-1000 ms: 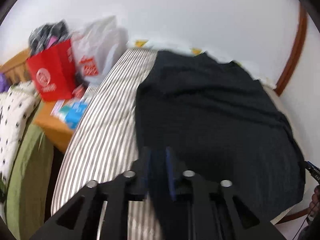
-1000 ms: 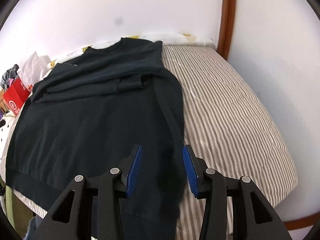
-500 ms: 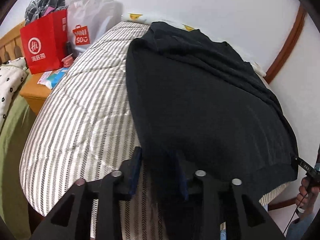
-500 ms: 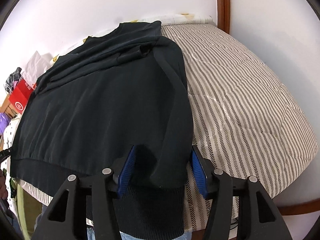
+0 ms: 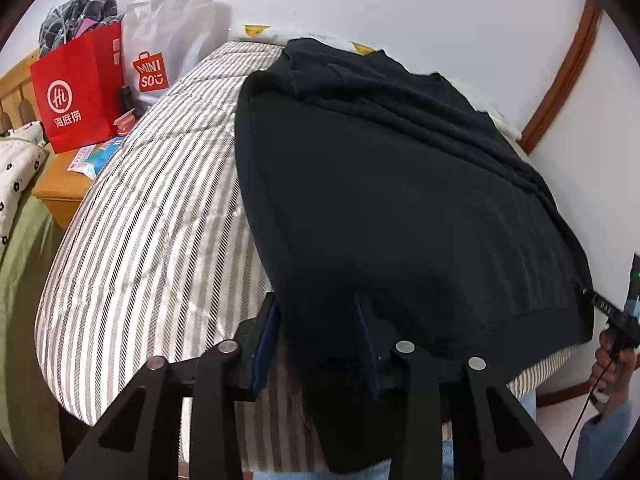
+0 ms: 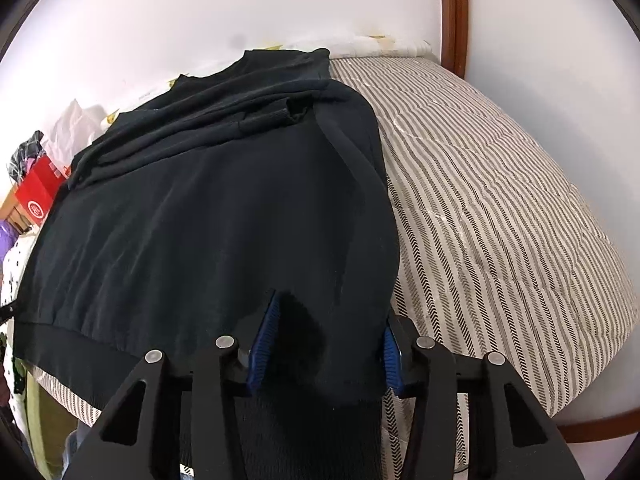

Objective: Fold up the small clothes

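Note:
A black sweater (image 5: pixel 400 200) lies flat on a striped mattress (image 5: pixel 152 216), neck toward the wall, its hem hanging over the near edge. My left gripper (image 5: pixel 320 320) is open, its jaws straddling the sweater's left hem corner. In the right wrist view the sweater (image 6: pixel 208 220) fills the left half of the mattress (image 6: pixel 500 220). My right gripper (image 6: pixel 330 332) is open, its blue pads (image 6: pixel 266 328) either side of the right hem corner. A folded sleeve (image 6: pixel 264 120) lies across the chest.
A red paper bag (image 5: pixel 76 92) and a white shopping bag (image 5: pixel 168 48) stand on a wooden nightstand (image 5: pixel 60 188) left of the bed. A white wall and a brown wooden trim (image 6: pixel 454 12) bound the bed. The person's hand (image 5: pixel 612 360) shows at right.
Both grippers have pulled back toward the near edge of the bed to the hem. The left jaws, close together a second ago, have spread wide, and the right jaws have also widened.

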Available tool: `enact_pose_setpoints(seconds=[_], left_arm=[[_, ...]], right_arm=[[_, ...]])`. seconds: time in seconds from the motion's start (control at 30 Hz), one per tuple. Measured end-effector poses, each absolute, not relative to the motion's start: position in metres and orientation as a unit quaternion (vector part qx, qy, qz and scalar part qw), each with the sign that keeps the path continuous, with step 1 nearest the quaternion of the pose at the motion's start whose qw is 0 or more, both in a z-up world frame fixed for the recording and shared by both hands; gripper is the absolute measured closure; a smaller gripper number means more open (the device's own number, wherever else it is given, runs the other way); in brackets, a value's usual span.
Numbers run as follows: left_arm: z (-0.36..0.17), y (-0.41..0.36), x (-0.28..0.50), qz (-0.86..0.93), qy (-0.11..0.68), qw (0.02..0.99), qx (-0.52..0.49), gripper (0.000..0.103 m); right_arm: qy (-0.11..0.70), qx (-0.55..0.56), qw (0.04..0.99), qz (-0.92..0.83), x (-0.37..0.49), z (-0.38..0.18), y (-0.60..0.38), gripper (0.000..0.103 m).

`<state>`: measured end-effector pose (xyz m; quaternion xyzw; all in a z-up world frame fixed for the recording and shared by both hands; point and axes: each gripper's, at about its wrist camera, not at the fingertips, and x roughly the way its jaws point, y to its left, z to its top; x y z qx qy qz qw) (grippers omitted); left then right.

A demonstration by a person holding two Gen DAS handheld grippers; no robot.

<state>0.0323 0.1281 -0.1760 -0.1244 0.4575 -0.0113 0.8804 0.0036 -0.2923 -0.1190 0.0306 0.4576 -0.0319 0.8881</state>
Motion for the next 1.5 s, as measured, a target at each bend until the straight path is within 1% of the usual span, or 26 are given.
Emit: enact_pose_setpoints(seconds=[0.07, 0.1, 0.13, 0.17, 0.2, 0.23, 0.33, 0.43, 0.63, 0.9, 1.13, 1.27, 1.5], left_arm=[[-0.175, 0.123, 0.032, -0.007, 0.463, 0.879, -0.115, 0.078], [-0.175, 0.123, 0.031, -0.003, 0.464, 0.879, -0.113, 0.08], [-0.175, 0.123, 0.031, 0.004, 0.463, 0.879, -0.113, 0.086], [-0.174, 0.125, 0.03, 0.01, 0.462, 0.879, -0.117, 0.089], [-0.174, 0.128, 0.029, 0.007, 0.46, 0.879, -0.128, 0.09], [-0.173, 0.133, 0.027, 0.001, 0.456, 0.878, -0.147, 0.091], [-0.162, 0.14, 0.017, -0.013, 0.433, 0.886, -0.164, 0.092], [-0.143, 0.141, 0.002, -0.015, 0.399, 0.902, -0.162, 0.092], [-0.118, 0.146, -0.023, -0.024, 0.365, 0.916, -0.167, 0.092], [-0.105, 0.148, -0.012, -0.019, 0.341, 0.924, -0.172, 0.092], [-0.083, 0.167, 0.018, -0.016, 0.311, 0.935, -0.171, 0.092], [-0.071, 0.182, 0.055, -0.009, 0.304, 0.935, -0.183, 0.092], [-0.057, 0.188, 0.126, 0.012, 0.3, 0.939, -0.169, 0.092]], right_arm=[[0.457, 0.027, 0.889, -0.025, 0.005, -0.119, -0.292, 0.061], [0.459, 0.026, 0.888, -0.023, 0.006, -0.119, -0.291, 0.065], [0.46, 0.025, 0.887, -0.022, 0.007, -0.117, -0.291, 0.073], [0.457, 0.023, 0.889, -0.023, 0.007, -0.115, -0.29, 0.08], [0.453, 0.021, 0.891, -0.022, 0.005, -0.113, -0.289, 0.09], [0.443, 0.019, 0.896, -0.017, 0.002, -0.109, -0.288, 0.093], [0.419, 0.01, 0.908, -0.02, -0.009, -0.096, -0.287, 0.094], [0.404, 0.032, 0.914, -0.011, -0.02, -0.081, -0.293, 0.095], [0.366, 0.029, 0.93, 0.014, -0.053, -0.049, -0.291, 0.095], [0.336, 0.037, 0.941, 0.009, -0.038, -0.027, -0.279, 0.094], [0.316, 0.062, 0.947, -0.004, 0.001, -0.006, -0.277, 0.094], [0.307, 0.091, 0.947, -0.004, 0.038, 0.004, -0.281, 0.094], [0.309, 0.097, 0.946, -0.006, 0.11, 0.005, -0.275, 0.094]])
